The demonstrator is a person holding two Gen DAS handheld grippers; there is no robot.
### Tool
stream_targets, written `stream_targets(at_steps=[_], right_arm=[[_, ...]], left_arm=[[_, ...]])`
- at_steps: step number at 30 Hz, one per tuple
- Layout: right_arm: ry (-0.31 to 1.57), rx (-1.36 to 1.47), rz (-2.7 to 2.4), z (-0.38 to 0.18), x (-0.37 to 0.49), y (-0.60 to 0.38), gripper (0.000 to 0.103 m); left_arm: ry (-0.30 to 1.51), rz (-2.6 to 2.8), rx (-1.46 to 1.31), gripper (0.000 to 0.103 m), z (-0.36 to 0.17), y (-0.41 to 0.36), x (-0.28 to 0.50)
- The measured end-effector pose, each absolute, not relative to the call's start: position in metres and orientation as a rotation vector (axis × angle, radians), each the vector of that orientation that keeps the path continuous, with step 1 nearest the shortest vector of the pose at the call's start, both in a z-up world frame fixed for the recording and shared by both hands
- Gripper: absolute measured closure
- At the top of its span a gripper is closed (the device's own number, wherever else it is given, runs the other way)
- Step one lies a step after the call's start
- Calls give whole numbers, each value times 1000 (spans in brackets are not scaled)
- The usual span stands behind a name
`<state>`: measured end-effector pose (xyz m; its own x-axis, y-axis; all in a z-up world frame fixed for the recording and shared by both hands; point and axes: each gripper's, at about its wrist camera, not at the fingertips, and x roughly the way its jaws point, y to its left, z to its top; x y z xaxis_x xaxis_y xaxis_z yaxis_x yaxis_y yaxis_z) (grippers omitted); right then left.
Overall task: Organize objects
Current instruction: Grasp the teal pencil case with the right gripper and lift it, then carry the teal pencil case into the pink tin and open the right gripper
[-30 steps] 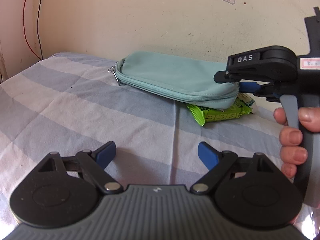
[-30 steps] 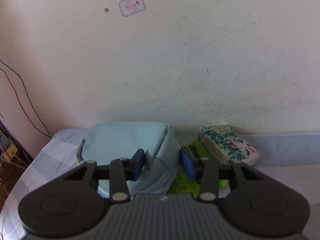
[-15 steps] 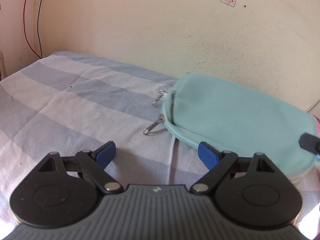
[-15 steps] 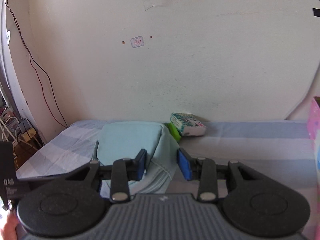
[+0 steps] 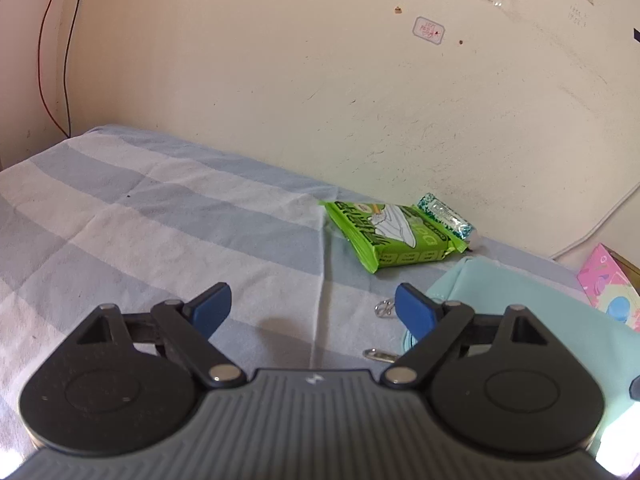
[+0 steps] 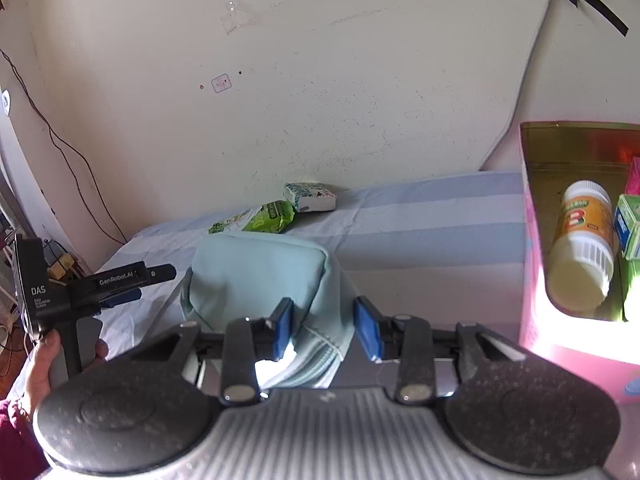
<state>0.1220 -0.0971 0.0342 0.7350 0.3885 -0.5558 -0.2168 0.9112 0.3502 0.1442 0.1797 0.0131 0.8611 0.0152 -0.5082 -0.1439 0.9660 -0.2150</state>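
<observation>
Your right gripper clamps one end of the pale blue pouch, its length running away toward the far wall. The pink box stands just right, open bedsheet between. Your left gripper hangs open, empty; the pouch's underside is hidden.

Mint pouch, blue-striped sheet

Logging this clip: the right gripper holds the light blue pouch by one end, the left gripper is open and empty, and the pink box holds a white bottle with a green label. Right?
Not quite. The bottle in the pink box has an orange label, as the right wrist view shows. The rest holds: the right gripper grips the light blue pouch by one end, and the left gripper is open and empty.
</observation>
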Motion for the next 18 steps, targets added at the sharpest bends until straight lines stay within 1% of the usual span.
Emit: stream_targets(at_steps=[3, 4, 6, 7, 8, 10, 15, 16, 18], right_arm=[[669, 287, 342, 33, 119, -102, 68], [669, 295, 342, 31, 116, -103, 64], [681, 319, 333, 27, 114, -108, 60], [695, 333, 339, 25, 114, -109, 49], [698, 341, 347, 23, 113, -109, 39], [699, 340, 362, 19, 111, -106, 29], [755, 368, 371, 4, 120, -99, 27], [742, 371, 370, 3, 120, -98, 27], [735, 341, 365, 3, 121, -94, 34]], left_arm=[[493, 35, -243, 12, 18, 177, 141], [488, 8, -242, 12, 19, 176, 141], [486, -42, -258, 8, 20, 174, 141], [487, -64, -271, 5, 19, 174, 142], [490, -81, -287, 4, 19, 174, 143], [488, -96, -316, 1, 17, 173, 146], [562, -130, -353, 0, 8, 164, 158], [586, -152, -346, 0, 6, 159, 161], [638, -186, -266, 14, 1, 139, 167]])
